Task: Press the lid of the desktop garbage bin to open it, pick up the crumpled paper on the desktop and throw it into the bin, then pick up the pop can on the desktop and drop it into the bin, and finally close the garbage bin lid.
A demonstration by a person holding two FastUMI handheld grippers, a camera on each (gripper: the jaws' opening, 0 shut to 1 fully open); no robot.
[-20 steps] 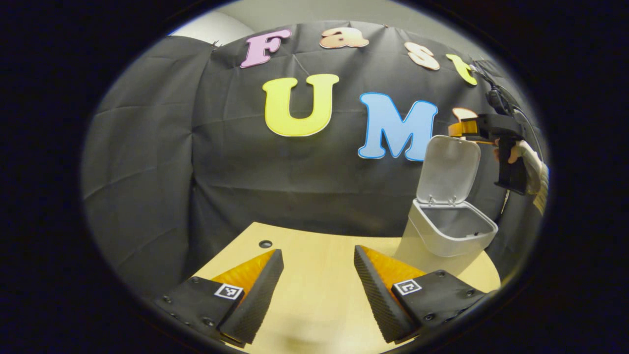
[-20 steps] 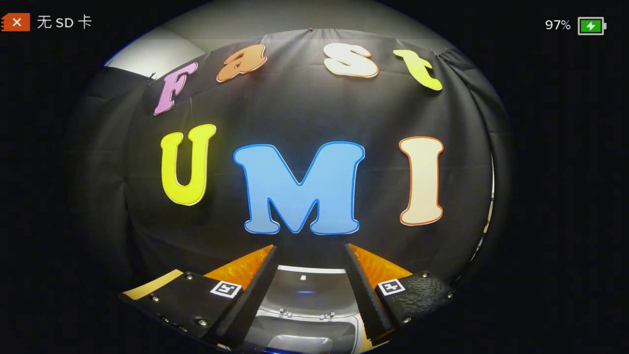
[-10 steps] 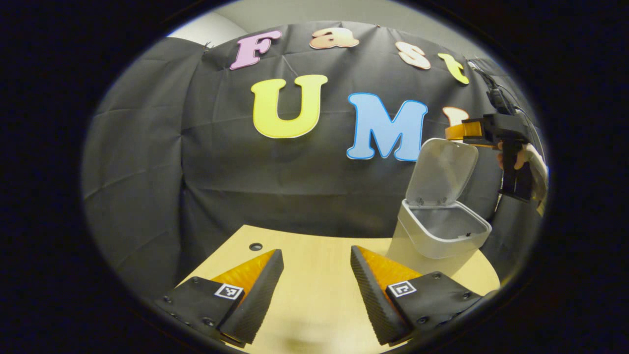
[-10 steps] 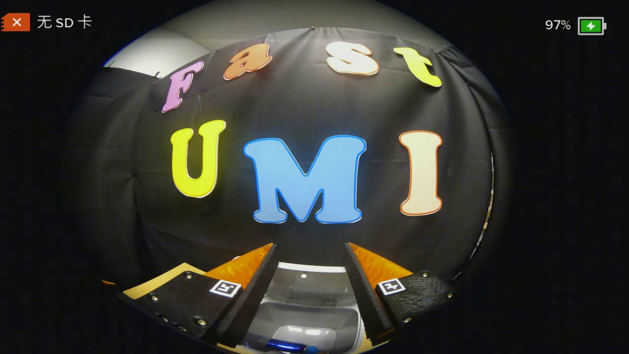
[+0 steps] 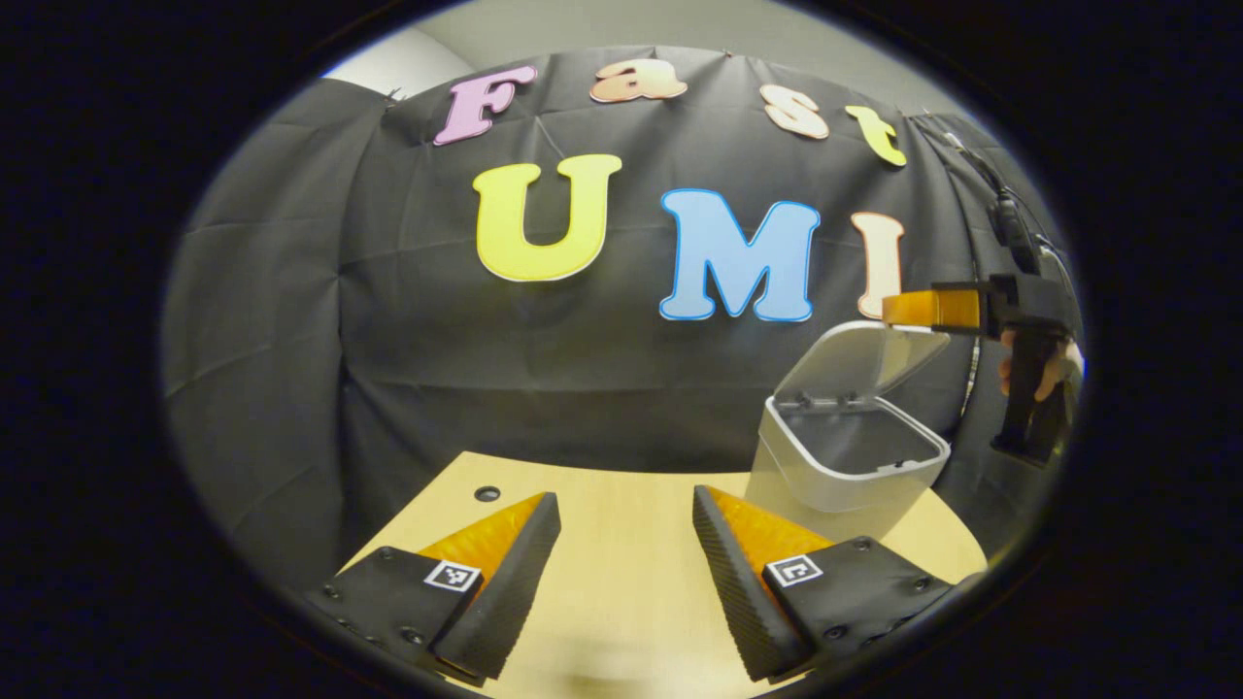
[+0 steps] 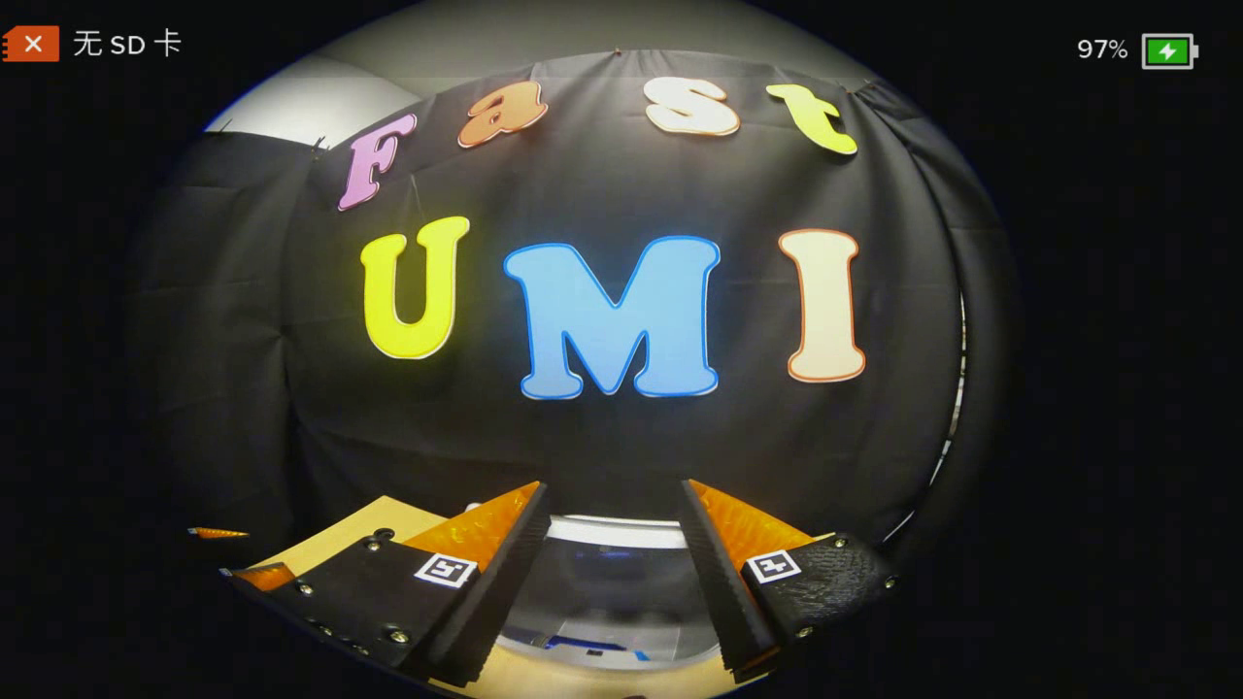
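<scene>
The garbage bin (image 5: 845, 456) stands on the wooden desk (image 5: 621, 582) with its lid (image 5: 864, 354) about half way down, tilted over the opening. In the left gripper view the right gripper (image 5: 923, 309) sits at the lid's raised front edge, touching or just above it, held by a hand (image 5: 1034, 364) beside the bin. In the right gripper view its jaws stand wide with nothing between them, looking down on the lid's pale surface (image 6: 612, 582). The left gripper (image 5: 621, 573) hovers over bare desk in front of the bin, jaws also wide and empty. Judging from the task, this is the closing step. The risk: pushing at the very edge could let the jaws slip off so the lid springs up, or a sideways push could shove the light bin across the desk. Whether the lid needs a click to latch cannot be told.
</scene>
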